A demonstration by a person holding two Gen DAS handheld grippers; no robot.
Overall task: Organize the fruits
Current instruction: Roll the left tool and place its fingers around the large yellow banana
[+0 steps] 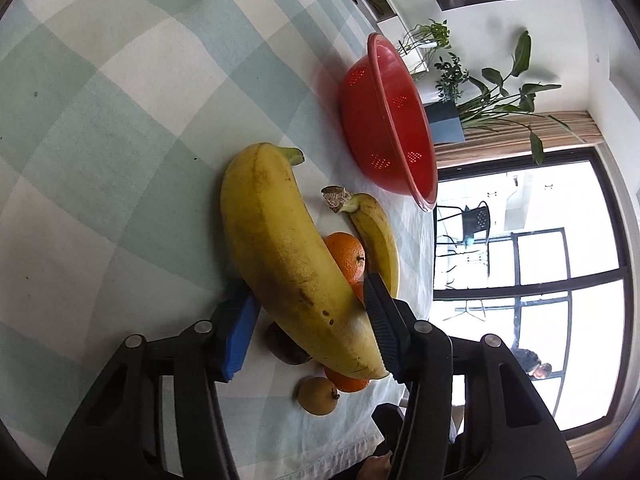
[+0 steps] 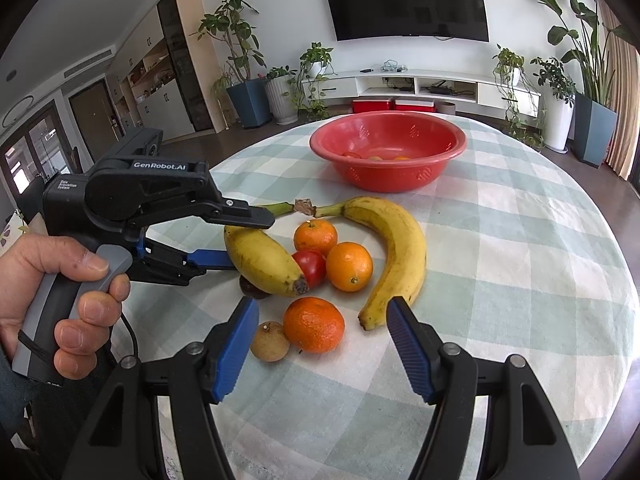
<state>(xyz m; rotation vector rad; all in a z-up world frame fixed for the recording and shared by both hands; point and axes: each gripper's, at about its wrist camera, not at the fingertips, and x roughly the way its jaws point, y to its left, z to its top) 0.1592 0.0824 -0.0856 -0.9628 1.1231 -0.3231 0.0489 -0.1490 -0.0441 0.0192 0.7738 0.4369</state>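
My left gripper is shut on a big yellow banana, also seen in the right wrist view, held among the fruit pile. A second banana lies to the right. Three oranges, a red fruit, a small tan fruit and a dark fruit lie on the cloth. My right gripper is open, its fingers either side of the near orange. The red colander bowl stands behind with some fruit inside.
The round table has a green-and-white checked cloth. A hand holds the left gripper's handle at the left. Potted plants, a TV and shelves stand beyond the table.
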